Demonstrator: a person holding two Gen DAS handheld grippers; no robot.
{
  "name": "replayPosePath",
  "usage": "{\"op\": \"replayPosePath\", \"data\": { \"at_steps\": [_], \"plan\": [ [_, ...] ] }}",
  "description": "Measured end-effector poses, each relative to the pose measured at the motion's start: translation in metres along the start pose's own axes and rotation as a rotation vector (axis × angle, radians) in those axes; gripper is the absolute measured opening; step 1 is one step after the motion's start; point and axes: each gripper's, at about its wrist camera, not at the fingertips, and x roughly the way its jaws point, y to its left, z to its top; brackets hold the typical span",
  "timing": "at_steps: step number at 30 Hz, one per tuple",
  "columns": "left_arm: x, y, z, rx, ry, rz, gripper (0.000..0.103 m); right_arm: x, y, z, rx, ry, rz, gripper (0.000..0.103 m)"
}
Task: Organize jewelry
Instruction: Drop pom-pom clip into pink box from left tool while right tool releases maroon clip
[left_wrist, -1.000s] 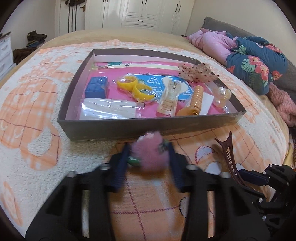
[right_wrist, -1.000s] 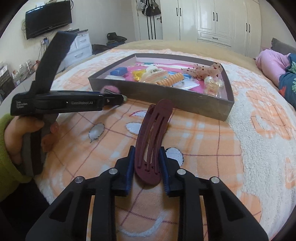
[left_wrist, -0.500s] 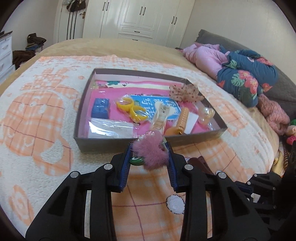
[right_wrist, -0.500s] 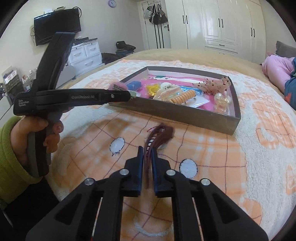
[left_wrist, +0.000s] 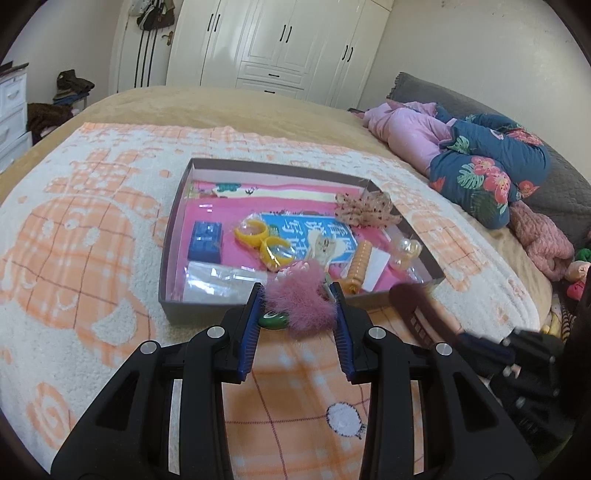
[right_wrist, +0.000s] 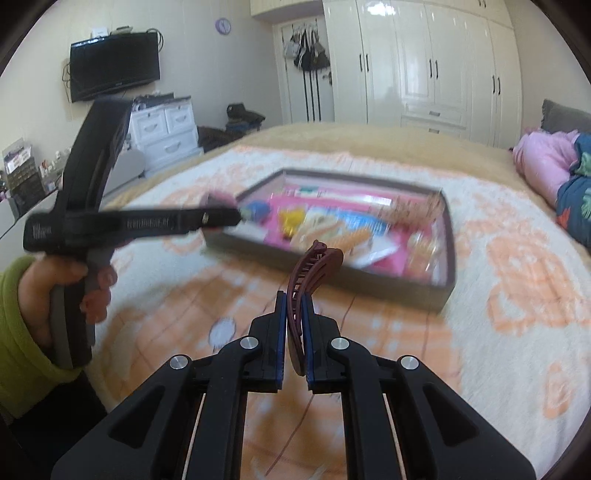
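Both grippers loaded: your left gripper clamps the pink pompom clip, your right gripper the maroon claw clip; next, release each inside the tray.

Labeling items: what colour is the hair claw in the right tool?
Dark maroon hair claw; clearest in the right wrist view.

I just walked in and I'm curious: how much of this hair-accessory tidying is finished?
Mostly done: the shallow grey box already holds yellow rings, a blue block, an orange spiral clip and more. In hand: the left gripper grips a pink fluffy hair tie, the right gripper a maroon toothed hair claw. Left: setting both inside.
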Motion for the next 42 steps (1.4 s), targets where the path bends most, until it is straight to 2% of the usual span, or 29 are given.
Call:
{"op": "replayPosePath", "data": {
  "at_steps": [6, 15, 30, 42],
  "plan": [
    [0.006, -0.001, 0.013, 0.008, -0.008, 0.01, 0.027, 0.004, -0.018, 0.028, 0.007, -0.057, -0.044, 0.008],
    [0.025, 0.0, 0.035, 0.028, -0.014, 0.036, 0.027, 0.023, -0.045, 0.051, 0.024, -0.069, -0.096, 0.008],
    [0.062, 0.012, 0.045, 0.032, 0.004, 0.074, 0.027, 0.068, -0.064, 0.054, 0.047, -0.016, -0.138, 0.008],
    [0.079, 0.028, 0.052, 0.005, 0.0, 0.093, 0.027, 0.091, -0.062, 0.056, 0.041, 0.009, -0.118, 0.008]
  ]
}}
